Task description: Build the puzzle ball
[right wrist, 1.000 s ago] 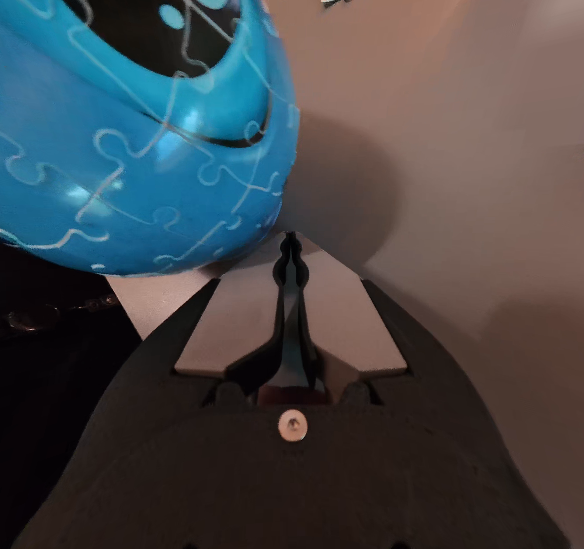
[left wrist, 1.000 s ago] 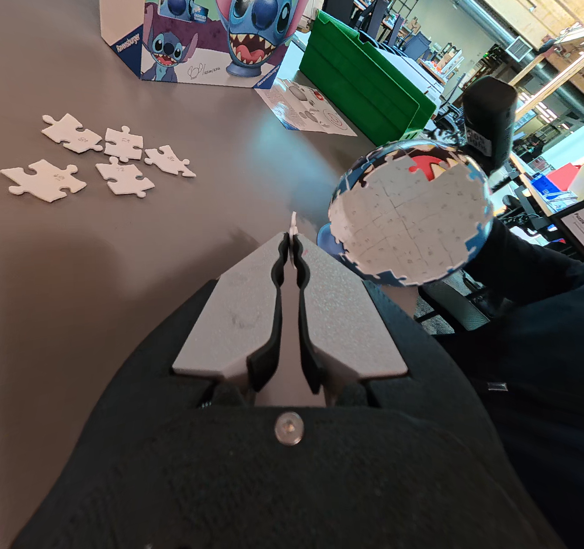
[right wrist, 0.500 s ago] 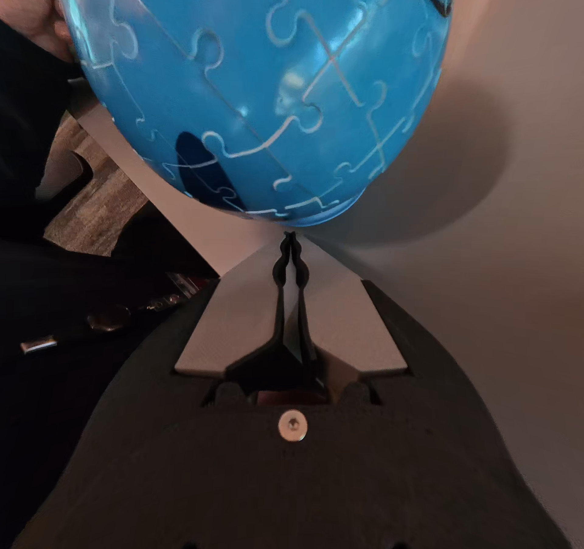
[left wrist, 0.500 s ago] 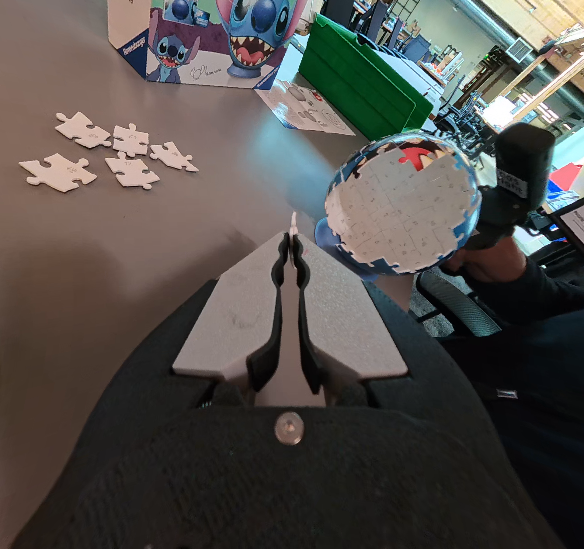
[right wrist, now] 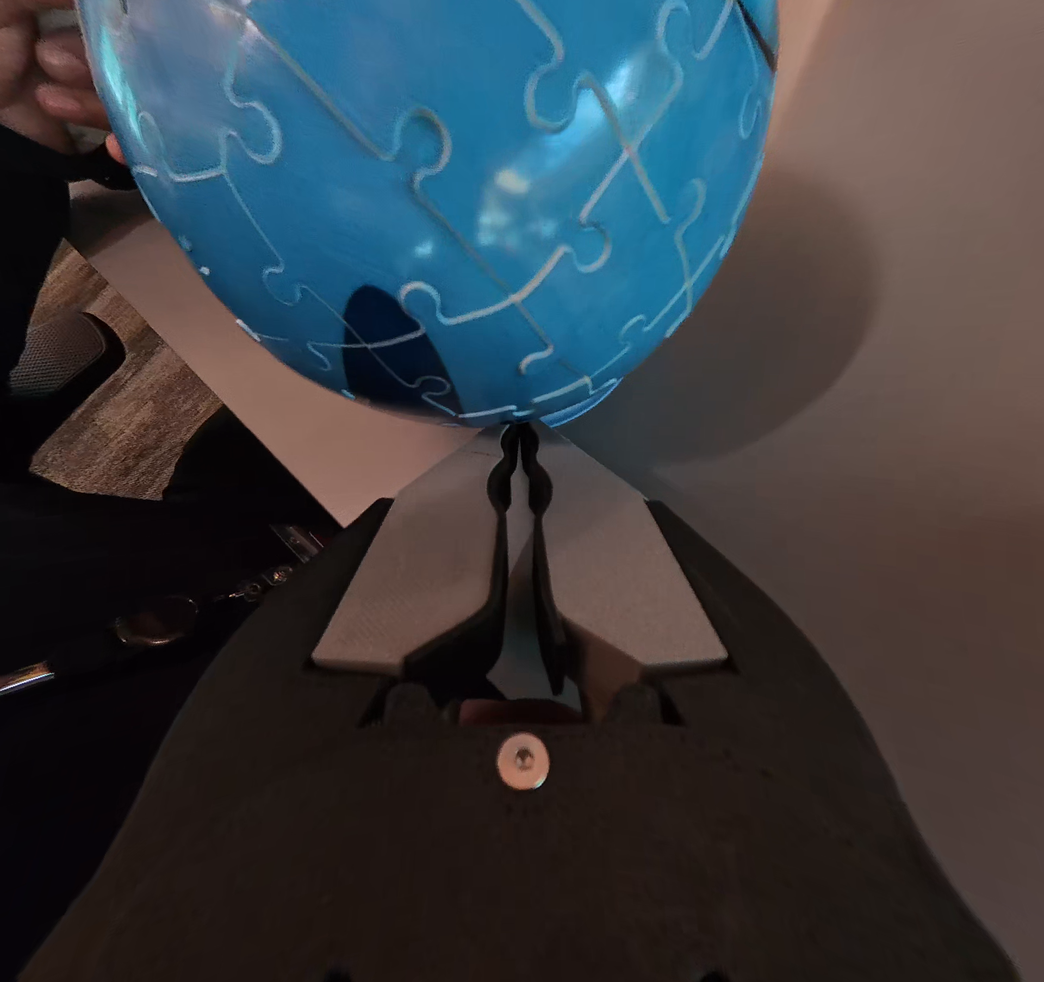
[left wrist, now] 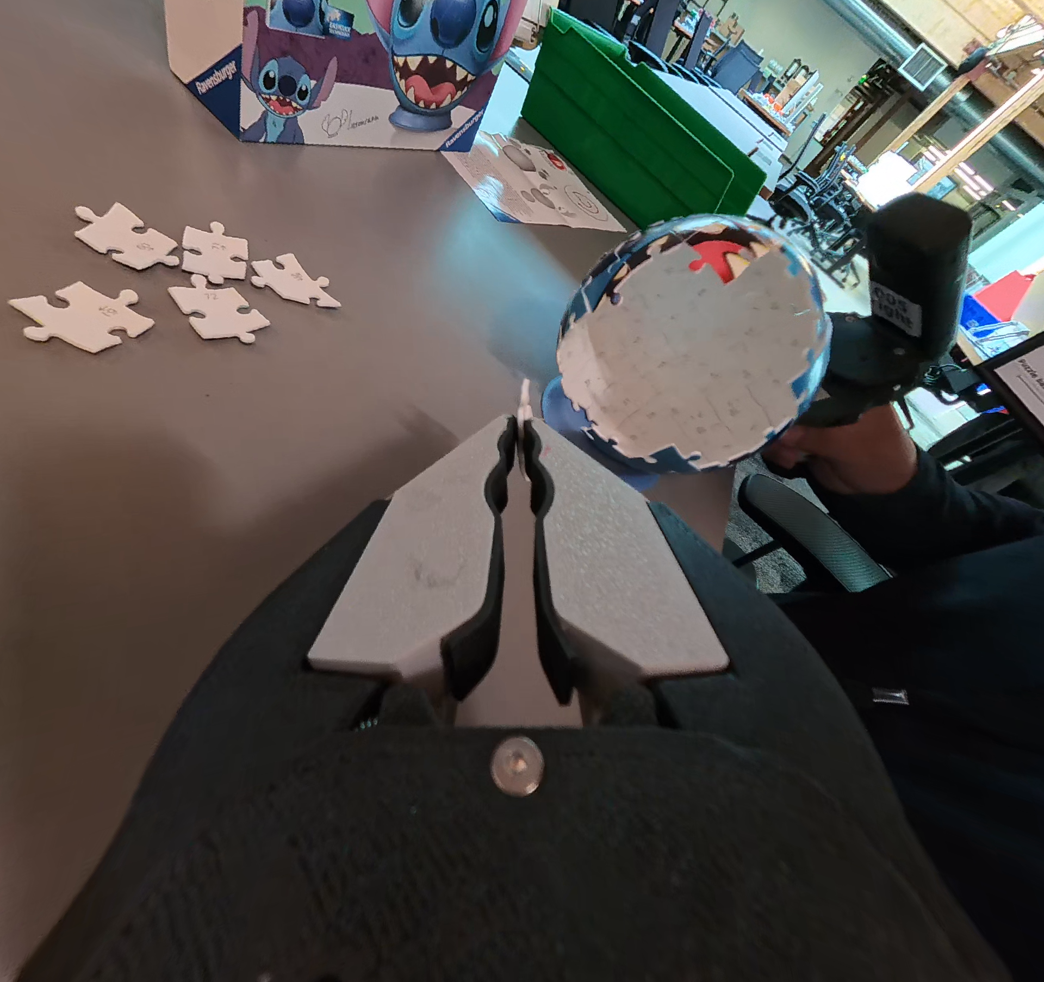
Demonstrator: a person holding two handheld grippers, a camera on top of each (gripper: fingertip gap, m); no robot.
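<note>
My left gripper [left wrist: 518,430] is shut on a thin white puzzle piece [left wrist: 525,394], seen edge-on and sticking up past the tips. The partly built puzzle ball [left wrist: 689,356] hangs in the air just right of it, its open white inside facing me, with a red patch at the top. My right gripper [right wrist: 520,436] is shut on the ball's lower rim; the ball's blue outer shell [right wrist: 452,164] fills the right wrist view. The right gripper's body also shows in the left wrist view [left wrist: 909,299], behind the ball.
Several loose white pieces [left wrist: 214,260] lie face down on the grey table [left wrist: 169,474] at the left. The puzzle box [left wrist: 361,39], a leaflet [left wrist: 536,186] and a green bin [left wrist: 621,119] stand behind. A blue stand [left wrist: 556,404] sits under the ball. A hand [right wrist: 45,62] is beside the ball. My right fingertips sit around 15 cm from my left ones.
The ball has turned in the right gripper: its dark eye side swung away and plain blue shell now faces the right camera. The left gripper still holds its piece close to the ball.
</note>
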